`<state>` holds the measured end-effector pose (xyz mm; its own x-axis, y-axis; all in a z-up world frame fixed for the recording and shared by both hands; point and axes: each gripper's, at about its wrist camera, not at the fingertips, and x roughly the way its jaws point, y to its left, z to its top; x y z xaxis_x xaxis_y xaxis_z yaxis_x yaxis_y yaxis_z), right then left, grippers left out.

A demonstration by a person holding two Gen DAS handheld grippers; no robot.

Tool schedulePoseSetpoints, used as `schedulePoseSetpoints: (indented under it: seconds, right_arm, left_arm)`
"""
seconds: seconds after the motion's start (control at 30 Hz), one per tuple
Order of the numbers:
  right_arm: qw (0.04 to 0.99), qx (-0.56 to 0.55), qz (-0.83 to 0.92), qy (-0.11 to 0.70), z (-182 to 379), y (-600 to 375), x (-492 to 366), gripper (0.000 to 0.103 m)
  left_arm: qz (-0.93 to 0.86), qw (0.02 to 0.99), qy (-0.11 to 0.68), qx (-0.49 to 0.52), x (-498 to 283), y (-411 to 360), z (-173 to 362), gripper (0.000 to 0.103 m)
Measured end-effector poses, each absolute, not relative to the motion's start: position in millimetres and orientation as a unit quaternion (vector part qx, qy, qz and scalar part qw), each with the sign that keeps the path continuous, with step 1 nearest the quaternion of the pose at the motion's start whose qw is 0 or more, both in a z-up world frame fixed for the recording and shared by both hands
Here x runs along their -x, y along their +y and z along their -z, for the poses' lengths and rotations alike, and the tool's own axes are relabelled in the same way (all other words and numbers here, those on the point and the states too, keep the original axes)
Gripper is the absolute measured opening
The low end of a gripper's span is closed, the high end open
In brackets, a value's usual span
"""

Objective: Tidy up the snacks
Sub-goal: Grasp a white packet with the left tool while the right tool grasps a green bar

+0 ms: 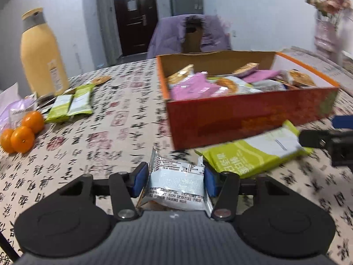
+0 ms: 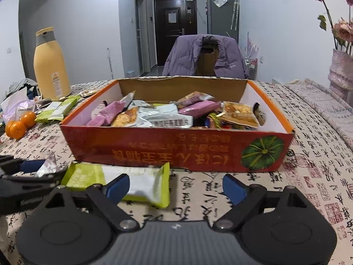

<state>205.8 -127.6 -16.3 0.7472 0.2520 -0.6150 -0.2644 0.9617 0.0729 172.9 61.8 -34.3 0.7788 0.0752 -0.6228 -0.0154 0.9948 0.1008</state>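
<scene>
Calligraphy tablecloth (image 2: pixel 308 154): left gripper (image 1: pixel 174 180) jaws clamp silver packet (image 1: pixel 176 185); right gripper (image 2: pixel 176 187) jaws apart.

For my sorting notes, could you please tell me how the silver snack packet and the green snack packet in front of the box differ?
The silver snack packet is squeezed between the left gripper's pads; the green snack packet lies flat on the tablecloth, ungripped. The silver one looks crumpled, the green one longer and flatter. Both are sealed and still outside the box.
</scene>
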Motion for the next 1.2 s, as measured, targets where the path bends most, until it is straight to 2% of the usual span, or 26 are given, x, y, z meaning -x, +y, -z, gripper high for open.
schedulePoseSetpoints:
  seconds: [0.13,0.53,0.93,1.2]
  right_arm:
    - [0.934,-0.001,-0.131,0.331,19,-141,-206,0.086]
    - [0.933,-0.016,-0.108,0.343,19,-168,-201,0.086]
    - [0.933,0.002,-0.074,0.351,13,-121,-211,0.089]
    - [0.927,0.062,-0.02,0.37,28,-86,-221,0.092]
  left_arm:
    - [0.002,0.942,0.33,-0.064,-162,43,35,0.054]
    - [0.071,0.942,0.317,-0.087,-137,-7,28,0.054]
    - [-0.007,0.949,0.309,-0.055,-141,45,12,0.054]
    - [-0.01,0.951,0.307,-0.038,-143,56,10,0.054]
